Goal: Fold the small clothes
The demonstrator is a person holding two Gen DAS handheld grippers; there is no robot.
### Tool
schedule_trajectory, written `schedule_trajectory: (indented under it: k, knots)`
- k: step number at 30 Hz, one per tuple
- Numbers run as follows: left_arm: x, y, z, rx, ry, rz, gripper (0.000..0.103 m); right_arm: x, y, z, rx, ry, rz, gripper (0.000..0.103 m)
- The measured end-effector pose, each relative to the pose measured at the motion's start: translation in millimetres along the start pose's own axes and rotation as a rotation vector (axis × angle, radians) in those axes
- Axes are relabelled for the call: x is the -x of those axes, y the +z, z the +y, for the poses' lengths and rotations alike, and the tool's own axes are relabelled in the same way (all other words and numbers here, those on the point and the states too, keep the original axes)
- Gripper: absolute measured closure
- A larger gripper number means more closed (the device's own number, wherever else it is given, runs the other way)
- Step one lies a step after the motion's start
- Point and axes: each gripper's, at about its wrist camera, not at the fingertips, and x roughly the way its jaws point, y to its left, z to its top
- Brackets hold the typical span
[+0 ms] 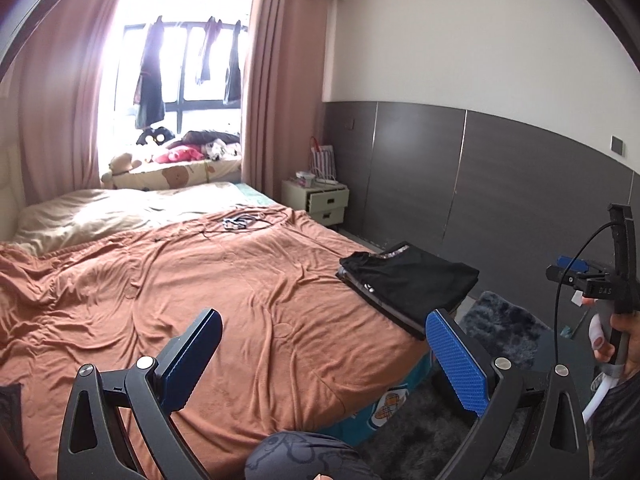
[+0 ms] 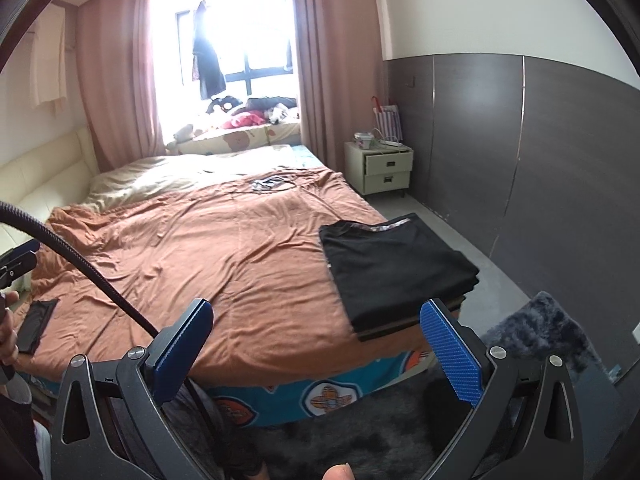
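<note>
Left gripper (image 1: 324,360): blue-padded fingers (image 1: 458,364) spread wide apart, nothing between them, held above the near edge of the bed.
Bed (image 1: 200,300): covered by a rumpled rust-orange sheet; cream bedding at the far end.
Folded black clothes (image 1: 412,280): a neat stack on the bed's right edge, a patterned band showing along its far side.
Small dark item with cord (image 1: 240,222): lying far up the sheet; kind unclear.
Right gripper (image 1: 572,270): at the right edge, held by a hand (image 1: 616,340), well apart from the stack; its jaws cannot be read.
Nightstand (image 1: 320,200): pale, two drawers, beside the bed.
Dark shaggy rug (image 1: 504,328): on the floor right of the bed.
</note>
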Motion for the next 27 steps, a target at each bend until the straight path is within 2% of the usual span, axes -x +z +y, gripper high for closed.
schedule_trajectory:
  k: [13, 19, 22, 27]
  knots:
    - [36.4, -53.0, 33.9, 0.014, 0.104, -0.058, 0.001, -22.7, -65.7, 41.7, 0.000, 0.026, -0.059, 0.000]
    - [32.9, -78.7, 42.5, 0.037, 0.120, -0.052, 0.001, -50.8, -86.1, 53.8, -0.031, 0.054, -0.039, 0.000]
    - [28.7, -88.1, 41.9, 0.029, 0.157, -0.050, 0.000, -65.3, -91.6, 61.1, -0.041, 0.061, -0.022, 0.000]
    - [21.0, -97.5, 45.3, 0.050, 0.185, -0.052, 0.000, -77.3, -96.4, 75.8, -0.024, 0.036, -0.009, 0.000]
